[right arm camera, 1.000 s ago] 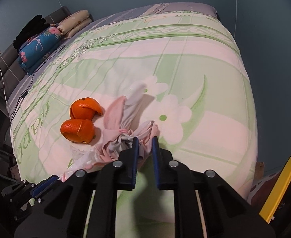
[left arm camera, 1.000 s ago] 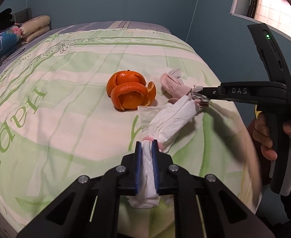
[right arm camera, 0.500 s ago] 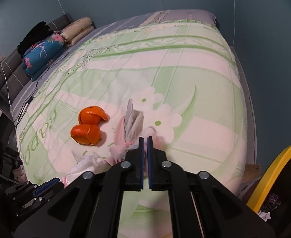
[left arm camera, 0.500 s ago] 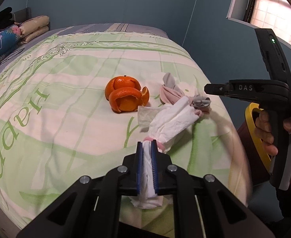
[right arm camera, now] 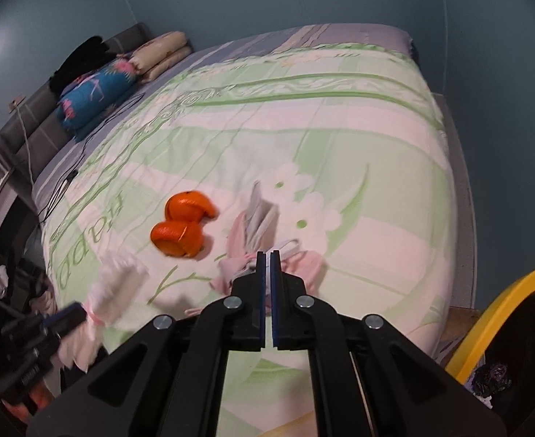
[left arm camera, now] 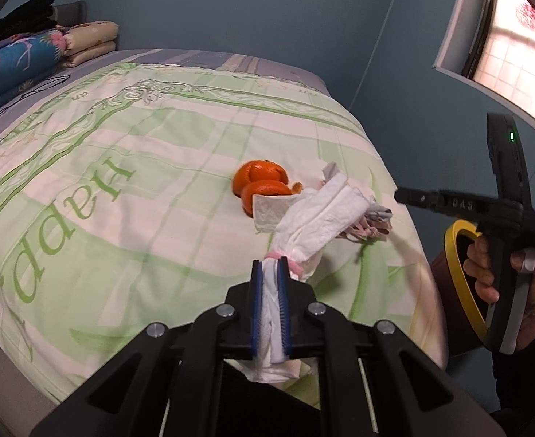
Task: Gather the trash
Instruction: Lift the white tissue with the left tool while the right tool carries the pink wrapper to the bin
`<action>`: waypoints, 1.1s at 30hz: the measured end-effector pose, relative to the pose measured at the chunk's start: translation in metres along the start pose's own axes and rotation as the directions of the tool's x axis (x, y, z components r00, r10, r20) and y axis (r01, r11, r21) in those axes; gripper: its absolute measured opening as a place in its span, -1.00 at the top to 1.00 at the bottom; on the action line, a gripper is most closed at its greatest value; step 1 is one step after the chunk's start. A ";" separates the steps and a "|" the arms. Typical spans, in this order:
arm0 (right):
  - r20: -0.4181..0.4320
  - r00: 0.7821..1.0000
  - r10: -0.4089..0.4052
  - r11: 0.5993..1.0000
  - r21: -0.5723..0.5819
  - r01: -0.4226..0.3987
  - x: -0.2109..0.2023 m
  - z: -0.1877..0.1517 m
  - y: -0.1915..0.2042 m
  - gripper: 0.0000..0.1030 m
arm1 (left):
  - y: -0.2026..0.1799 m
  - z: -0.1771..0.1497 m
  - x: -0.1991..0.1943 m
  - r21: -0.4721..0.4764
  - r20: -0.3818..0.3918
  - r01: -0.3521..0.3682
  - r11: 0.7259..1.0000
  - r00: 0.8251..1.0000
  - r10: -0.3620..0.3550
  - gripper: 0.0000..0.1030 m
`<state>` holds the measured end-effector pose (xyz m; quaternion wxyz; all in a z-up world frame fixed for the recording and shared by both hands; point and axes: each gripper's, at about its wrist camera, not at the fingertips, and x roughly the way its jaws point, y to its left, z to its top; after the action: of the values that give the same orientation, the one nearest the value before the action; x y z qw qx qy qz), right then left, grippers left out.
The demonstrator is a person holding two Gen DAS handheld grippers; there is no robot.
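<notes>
My left gripper (left arm camera: 270, 267) is shut on a bundle of white tissue (left arm camera: 322, 218) and holds it lifted above the green bedspread; it also shows blurred in the right wrist view (right arm camera: 116, 287). Orange peel (left arm camera: 262, 184) lies on the bed behind it, also in the right wrist view (right arm camera: 180, 224). A crumpled pink and grey wrapper (right arm camera: 256, 233) lies on the bed just past my right gripper (right arm camera: 267, 255), which is shut and holds nothing. In the left wrist view my right gripper (left arm camera: 400, 195) is apart from the wrapper (left arm camera: 371, 222).
A dark bin with a yellow rim (right arm camera: 500, 324) stands beside the bed's right edge, with trash inside; it also shows in the left wrist view (left arm camera: 460, 273). Pillows and folded blankets (left arm camera: 30, 54) lie at the bed's far left. A cable (right arm camera: 70, 178) lies there too.
My right gripper shut, let go of the pink wrapper and pulled back toward the bin. My left gripper lifted and drew the tissue back from the bed.
</notes>
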<state>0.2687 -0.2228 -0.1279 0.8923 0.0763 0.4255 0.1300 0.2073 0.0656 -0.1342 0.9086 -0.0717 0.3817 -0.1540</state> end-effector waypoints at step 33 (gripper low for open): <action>-0.033 0.965 -0.261 0.957 -0.142 0.254 0.038 0.006 0.021 0.66 | 0.083 -0.012 -0.041 -0.238 0.101 -0.012 0.971 0.994 0.037 0.85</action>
<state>0.2935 -0.1918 -0.1473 0.8936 -0.0442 0.4447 0.0434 0.1898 0.1580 -0.1357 0.9141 -0.1831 0.3500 -0.0919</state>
